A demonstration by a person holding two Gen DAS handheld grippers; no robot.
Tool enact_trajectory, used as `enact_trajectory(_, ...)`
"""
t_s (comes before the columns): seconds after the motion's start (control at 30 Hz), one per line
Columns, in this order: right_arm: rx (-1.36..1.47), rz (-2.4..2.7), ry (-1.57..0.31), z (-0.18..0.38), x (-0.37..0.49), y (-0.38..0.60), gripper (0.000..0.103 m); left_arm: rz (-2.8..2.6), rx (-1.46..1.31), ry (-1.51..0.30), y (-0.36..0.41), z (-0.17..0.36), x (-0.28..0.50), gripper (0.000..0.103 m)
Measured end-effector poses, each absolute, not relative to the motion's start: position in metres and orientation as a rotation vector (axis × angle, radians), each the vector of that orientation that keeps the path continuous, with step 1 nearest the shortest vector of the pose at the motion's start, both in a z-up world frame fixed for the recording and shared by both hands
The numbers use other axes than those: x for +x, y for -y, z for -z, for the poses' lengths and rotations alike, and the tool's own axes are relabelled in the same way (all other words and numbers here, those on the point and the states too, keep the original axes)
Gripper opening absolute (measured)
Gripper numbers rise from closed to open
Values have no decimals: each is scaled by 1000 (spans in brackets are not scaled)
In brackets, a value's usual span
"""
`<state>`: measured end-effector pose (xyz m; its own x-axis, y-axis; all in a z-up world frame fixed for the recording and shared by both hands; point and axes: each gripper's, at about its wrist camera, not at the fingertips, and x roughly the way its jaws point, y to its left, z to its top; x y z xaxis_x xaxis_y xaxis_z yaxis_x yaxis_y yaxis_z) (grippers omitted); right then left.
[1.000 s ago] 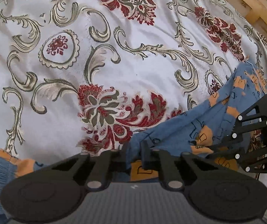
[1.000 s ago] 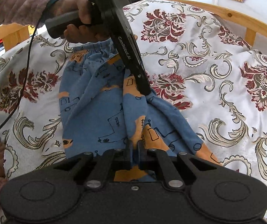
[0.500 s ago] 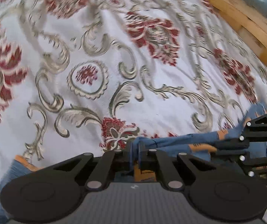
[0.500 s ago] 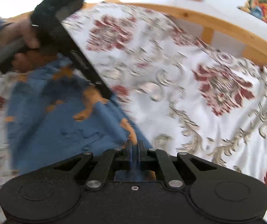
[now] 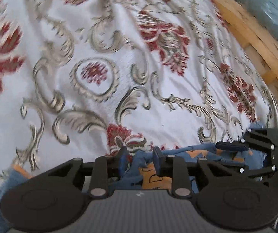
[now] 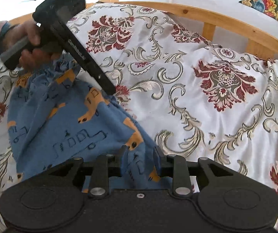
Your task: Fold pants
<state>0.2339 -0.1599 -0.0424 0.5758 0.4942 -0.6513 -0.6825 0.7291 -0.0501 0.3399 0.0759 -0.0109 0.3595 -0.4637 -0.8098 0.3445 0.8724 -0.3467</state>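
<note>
Right wrist view shows our right gripper opening, blue printed pants between its jaws on the floral bedspread. Our left gripper opens likewise, fabric seemingly slack between blurred pads. We should part fully before lifting away, so the fold stays flat.

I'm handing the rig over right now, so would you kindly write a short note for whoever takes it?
Left gripper: jaws opening, pants cloth loose between them, no longer pinched.
Right gripper: jaws opening too, cloth between them.
Pants: blue with orange print, on the flowered bedspread, waistband at the far end by the left hand.
Done: one fold appears laid down; both grips are being released.
Left: pull both grippers clear, smooth the cloth, probably fold once more.
</note>
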Motion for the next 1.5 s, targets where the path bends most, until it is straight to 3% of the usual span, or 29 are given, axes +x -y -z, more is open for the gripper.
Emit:
enact_trajectory(0.17, -310, -711, -680, 48, 228, 161, 31, 670, 177, -1068, -46, 1, 331, 30)
enact_trajectory(0.23, -311, -712, -685, 50, 227, 161, 31, 721, 268, -1090, -36, 2, 329, 25)
enact_trajectory(0.57, -291, -707, -694, 54, 228, 164, 31, 767, 485, -1068, -13, 7, 320, 22)
enact_trajectory(0.97, -294, -704, -696, 56, 229, 164, 30, 872, 534, -1131, 0, 17, 327, 19)
enact_trajectory(1.03, -296, -701, -691, 55, 229, 163, 23, 862, 514, -1138, -1, 18, 330, 17)
enact_trajectory(1.07, -298, -700, -687, 55, 229, 163, 21, 842, 525, -1131, 1, 19, 329, 7)
enact_trajectory(1.13, -299, -700, -681, 54, 227, 163, 18, 801, 599, -1081, 10, 20, 320, 3)
enact_trajectory(1.33, -306, -696, -669, 54, 224, 163, 16, 676, 732, -944, 29, 20, 286, 1)
enact_trajectory(1.5, -301, -696, -676, 53, 223, 164, 16, 728, 704, -942, 28, 12, 280, 1)
